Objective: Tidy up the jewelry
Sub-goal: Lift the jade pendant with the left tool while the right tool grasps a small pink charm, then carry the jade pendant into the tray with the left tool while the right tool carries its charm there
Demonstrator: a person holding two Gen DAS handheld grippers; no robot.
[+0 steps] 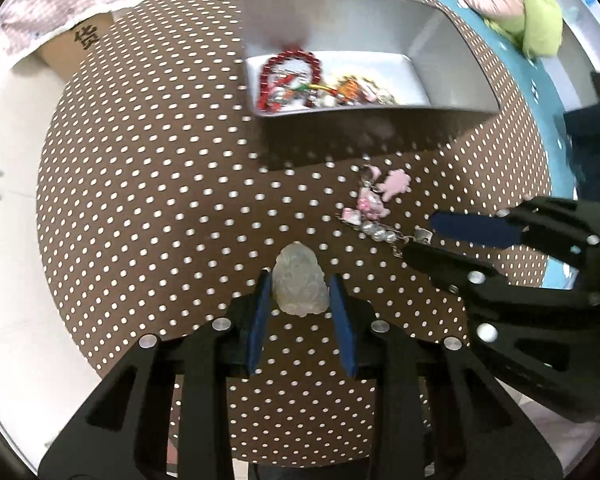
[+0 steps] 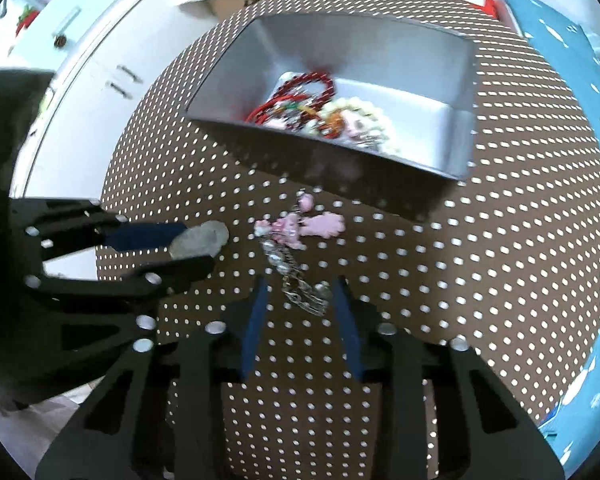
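A pale translucent carved pendant (image 1: 299, 283) lies on the brown dotted tablecloth (image 1: 160, 200), between the fingers of my left gripper (image 1: 300, 286), which touch or nearly touch its sides. It also shows in the right wrist view (image 2: 200, 241). A pink charm chain (image 1: 374, 208) lies to the right. My right gripper (image 2: 300, 290) is open around the chain's metal end (image 2: 306, 298); it shows in the left wrist view (image 1: 424, 236). A grey box (image 1: 452, 56) beyond holds a red bead bracelet (image 1: 292, 58) and other jewelry.
The round table's edge curves at left, with white cabinets (image 2: 92, 72) beyond. A teal cloth (image 2: 572, 64) lies at the right, with green and pink fabric (image 1: 536, 12) on it. A cardboard box (image 1: 76, 52) stands at the far left.
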